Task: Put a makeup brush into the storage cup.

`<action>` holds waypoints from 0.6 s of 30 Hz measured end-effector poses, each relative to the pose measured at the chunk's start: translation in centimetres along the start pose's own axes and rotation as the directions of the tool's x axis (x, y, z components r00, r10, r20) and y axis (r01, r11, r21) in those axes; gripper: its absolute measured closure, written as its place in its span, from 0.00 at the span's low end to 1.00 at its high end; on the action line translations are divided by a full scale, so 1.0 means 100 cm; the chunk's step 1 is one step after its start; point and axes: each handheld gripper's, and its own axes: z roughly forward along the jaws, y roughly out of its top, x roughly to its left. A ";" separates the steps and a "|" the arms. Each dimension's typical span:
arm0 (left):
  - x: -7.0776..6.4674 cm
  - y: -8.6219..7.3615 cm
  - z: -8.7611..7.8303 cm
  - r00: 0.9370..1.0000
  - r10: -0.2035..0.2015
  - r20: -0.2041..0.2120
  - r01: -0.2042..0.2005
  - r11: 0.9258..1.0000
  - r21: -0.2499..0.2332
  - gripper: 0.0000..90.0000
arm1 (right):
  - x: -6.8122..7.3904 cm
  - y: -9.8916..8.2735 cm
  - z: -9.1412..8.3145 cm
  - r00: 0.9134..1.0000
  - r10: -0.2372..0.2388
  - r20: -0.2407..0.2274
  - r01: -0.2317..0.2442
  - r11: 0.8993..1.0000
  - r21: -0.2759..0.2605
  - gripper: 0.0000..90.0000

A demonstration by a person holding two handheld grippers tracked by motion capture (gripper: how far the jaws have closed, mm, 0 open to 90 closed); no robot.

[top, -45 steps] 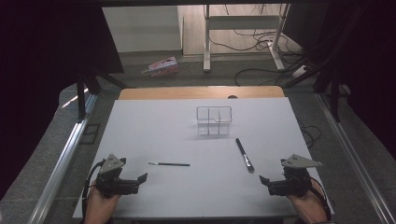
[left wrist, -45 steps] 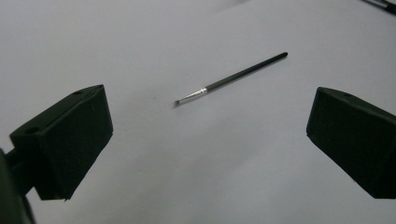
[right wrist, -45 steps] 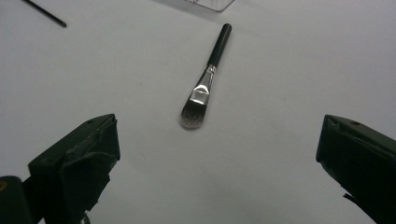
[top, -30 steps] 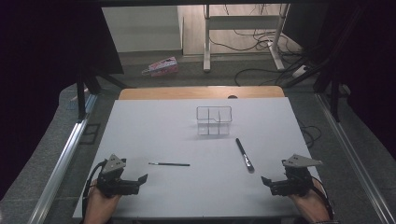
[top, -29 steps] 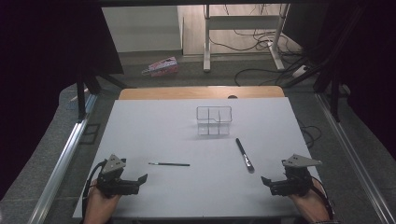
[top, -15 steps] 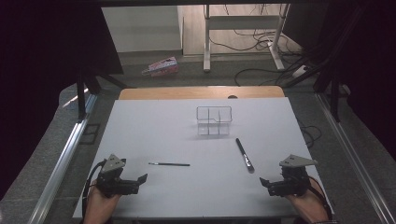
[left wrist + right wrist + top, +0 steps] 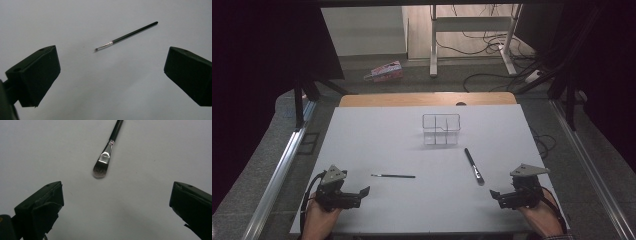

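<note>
A thin black brush point(image 7: 393, 176) lies flat on the white table point(image 7: 377, 140), a little ahead and right of my left gripper point(image 7: 363, 192). From the left gripper view, this thin brush point(image 7: 126, 36) lies beyond the open, empty jaws of that gripper point(image 7: 110, 77). A thicker makeup brush point(image 7: 474, 166) with a silver ferrule lies left of and beyond my right gripper point(image 7: 495, 196). Its bristle head point(image 7: 100, 170) points toward the right gripper point(image 7: 115, 207), whose jaws stand wide apart and empty. A clear divided organizer point(image 7: 441, 129) stands upright farther back at the table's middle.
A wooden strip point(image 7: 427, 99) runs along the table's far edge. Beyond it the floor holds a pink box point(image 7: 384, 71), a metal desk frame point(image 7: 472, 30) and cables. Metal rails point(image 7: 277, 170) flank the table on both sides.
The right gripper has crept slightly to the left. The left gripper, both brushes and the organizer have not moved.
</note>
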 end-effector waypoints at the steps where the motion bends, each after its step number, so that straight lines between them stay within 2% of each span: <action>1: 0.000 0.000 0.000 1.000 -0.003 0.001 0.003 1.000 0.004 0.01 | 0.000 0.001 0.000 1.000 0.004 0.002 -0.004 1.000 0.005 0.00; 14: 0.000 0.000 0.000 1.000 -0.007 0.002 0.007 1.000 0.011 0.02 | 0.003 0.010 0.003 1.000 -0.023 -0.014 0.024 0.998 0.059 0.00; 18: -0.001 0.000 0.001 1.000 -0.008 0.003 0.008 1.000 0.013 0.01 | 0.001 0.014 0.005 1.000 -0.014 -0.026 0.016 0.997 0.072 0.00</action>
